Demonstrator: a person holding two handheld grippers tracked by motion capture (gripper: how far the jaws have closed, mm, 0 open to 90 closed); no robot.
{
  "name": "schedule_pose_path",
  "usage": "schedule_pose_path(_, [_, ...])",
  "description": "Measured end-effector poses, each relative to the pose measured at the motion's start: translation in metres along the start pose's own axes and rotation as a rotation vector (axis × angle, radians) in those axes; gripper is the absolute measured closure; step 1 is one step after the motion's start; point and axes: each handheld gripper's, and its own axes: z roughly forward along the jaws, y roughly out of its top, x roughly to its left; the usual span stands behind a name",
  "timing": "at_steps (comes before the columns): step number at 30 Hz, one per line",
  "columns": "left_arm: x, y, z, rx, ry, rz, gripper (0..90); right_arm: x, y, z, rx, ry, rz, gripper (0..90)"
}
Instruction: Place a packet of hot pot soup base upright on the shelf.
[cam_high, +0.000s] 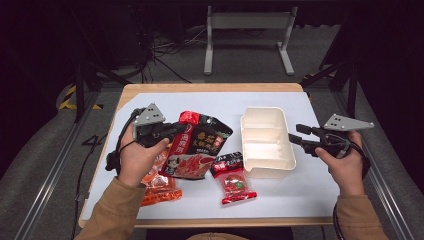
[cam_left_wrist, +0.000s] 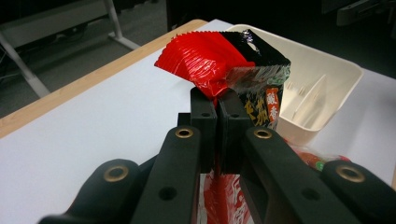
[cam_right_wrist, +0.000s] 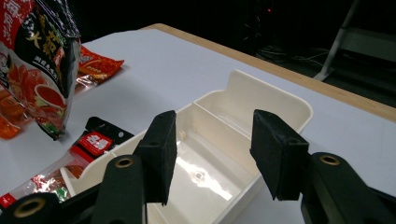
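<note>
left gripper (cam_left_wrist: 217, 116) clamped on the black-and-red pouch (cam_left_wrist: 233, 65) — right gripper (cam_right_wrist: 212, 151) jaws apart over the tray (cam_right_wrist: 280, 105).

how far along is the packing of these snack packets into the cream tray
Nothing looks packed yet: the cream plastic divided tray holds no packets. In hand: the left gripper is shut on the large black-and-red foil packet. The right gripper hovers open above the tray. Left: the small red packet and orange packet on the white table.
</note>
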Motion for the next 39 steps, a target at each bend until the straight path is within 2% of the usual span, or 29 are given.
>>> schedule_pose_path(3, [0.0, -0.003, -0.008, -0.063, 0.004, -0.01, 87.4, 0.002, 0.001, 0.0, -0.009, 0.024, 0.011, 49.3])
schedule_pose_path(7, [-0.001, -0.003, -0.015, -0.126, 0.01, -0.001, 87.4, 0.006, 0.003, 0.003, -0.004, 0.047, 0.01, 48.3])
schedule_pose_path(16, [0.001, -0.005, -0.02, -0.201, -0.003, -0.009, 87.4, 0.018, 0.011, 0.006, -0.035, 0.063, -0.021, 49.2])
schedule_pose_path(18, [0.001, -0.006, -0.019, -0.215, -0.002, -0.009, 87.4, 0.021, 0.014, 0.006, -0.042, 0.078, -0.025, 48.9])
schedule_pose_path(22, [0.0, -0.005, -0.018, -0.223, -0.004, -0.005, 87.4, 0.027, 0.019, 0.01, -0.034, 0.104, -0.03, 48.7])
schedule_pose_path(26, [-0.001, -0.005, -0.015, -0.222, -0.017, 0.008, 87.3, 0.035, 0.026, 0.017, -0.017, 0.109, -0.09, 44.7])
schedule_pose_path(29, [-0.002, -0.006, -0.013, -0.222, -0.027, 0.007, 87.3, 0.041, 0.034, 0.02, -0.035, 0.148, -0.09, 43.2])
schedule_pose_path(36, [-0.005, -0.006, -0.009, -0.219, -0.047, 0.031, 87.3, 0.057, 0.053, 0.034, -0.01, 0.217, -0.104, 38.4])
schedule_pose_path(39, [-0.005, -0.006, -0.008, -0.22, -0.056, 0.03, 87.3, 0.064, 0.06, 0.04, 0.004, 0.23, -0.087, 35.5])
